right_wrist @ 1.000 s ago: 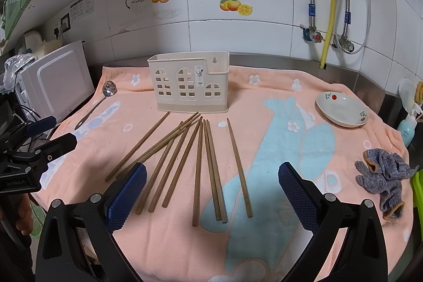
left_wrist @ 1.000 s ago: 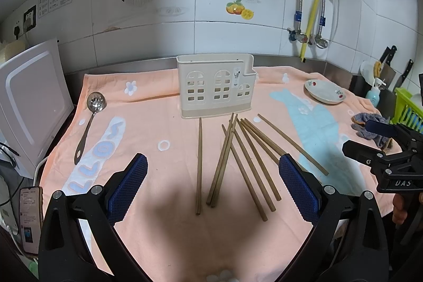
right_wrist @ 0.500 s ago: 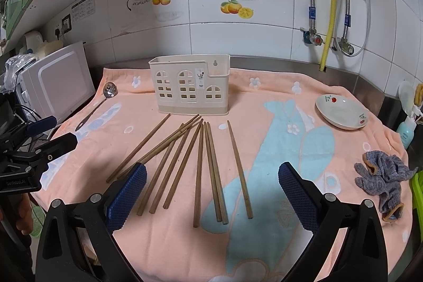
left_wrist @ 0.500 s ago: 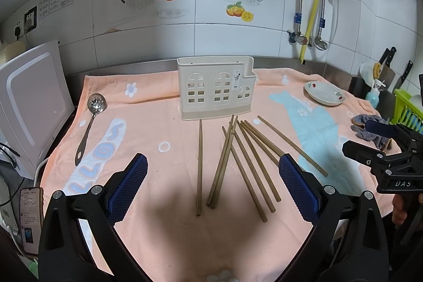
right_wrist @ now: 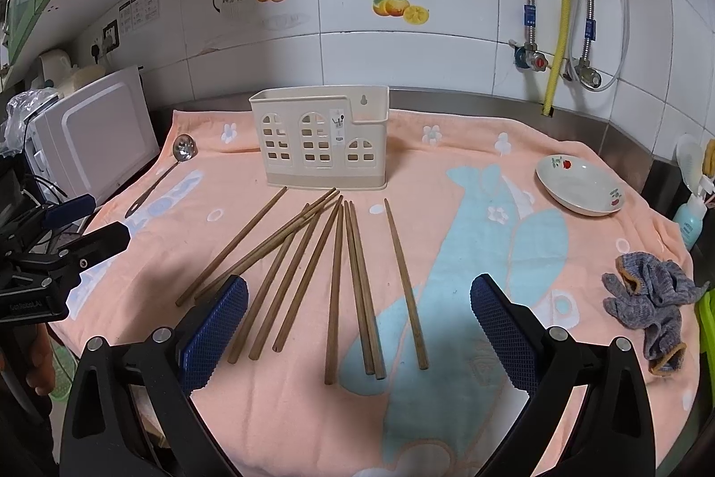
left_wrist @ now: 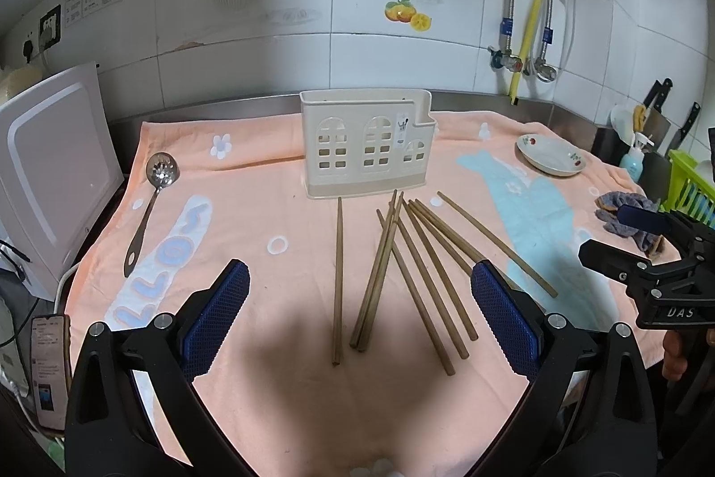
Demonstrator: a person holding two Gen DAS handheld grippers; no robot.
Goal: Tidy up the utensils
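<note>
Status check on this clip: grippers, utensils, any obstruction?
Left hand-held gripper open, empty; right hand-held gripper open, empty. Chopsticks loose on towel, slotted spoon at left, holder empty. Nothing blocking.

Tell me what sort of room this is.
Most likely a home kitchen: knives racked by the tiled wall, water pipes and valves, and a utensil holder with chopsticks on a towel-covered counter.

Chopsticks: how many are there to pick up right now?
10, by my count. The chopsticks all lie loose, fanned on the towel in front of the holder; none visible inside it. Several overlap, so one may be hidden.
</note>
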